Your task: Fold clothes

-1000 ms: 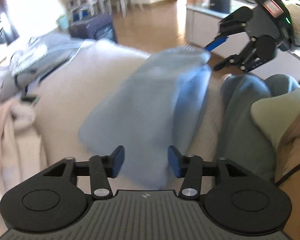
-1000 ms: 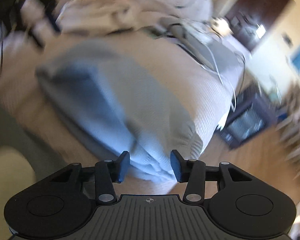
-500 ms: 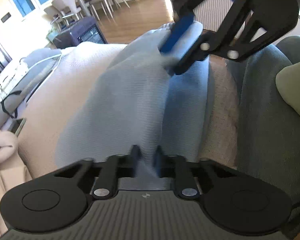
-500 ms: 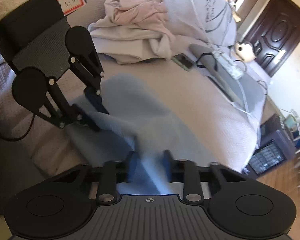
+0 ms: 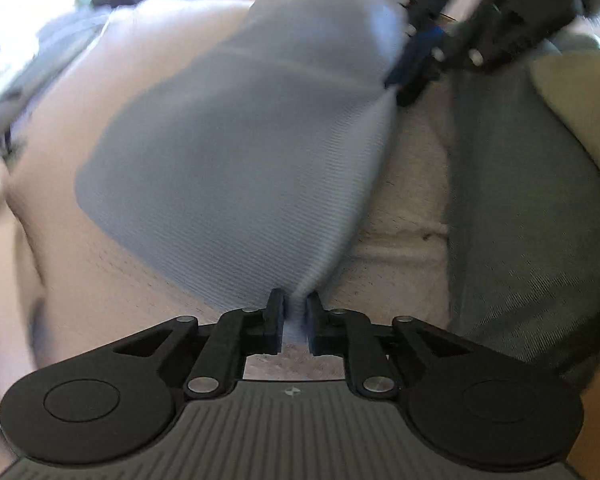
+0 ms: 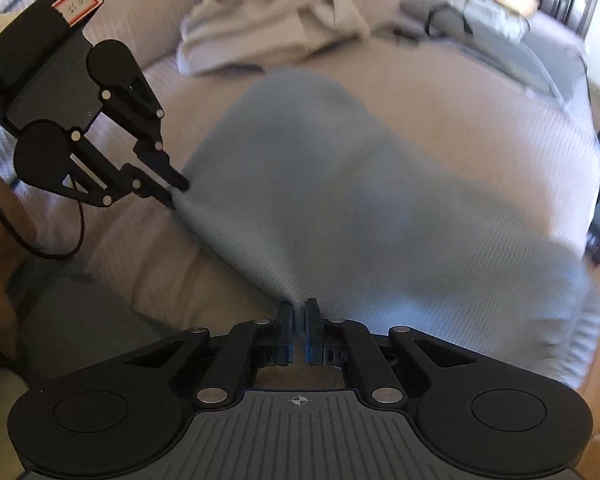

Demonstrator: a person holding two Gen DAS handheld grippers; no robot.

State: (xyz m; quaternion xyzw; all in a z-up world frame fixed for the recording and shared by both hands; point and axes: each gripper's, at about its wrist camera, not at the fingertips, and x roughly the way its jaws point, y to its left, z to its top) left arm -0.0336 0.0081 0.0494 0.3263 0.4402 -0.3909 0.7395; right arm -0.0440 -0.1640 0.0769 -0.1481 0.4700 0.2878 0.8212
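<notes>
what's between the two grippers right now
Only the blue cloth, stretched from the left gripper to the right gripper, each pinching a corner. The right wrist view shows it best.

blue cloth (image 6: 380, 200) far edge motion-blurred, pale clothes pile (image 6: 276, 20) cut off by frame top

Cream ribbed bed cover (image 6: 480, 128), pale blue garment (image 6: 380, 208) spread on it, crumpled clothes pile (image 6: 268, 32) behind
</notes>
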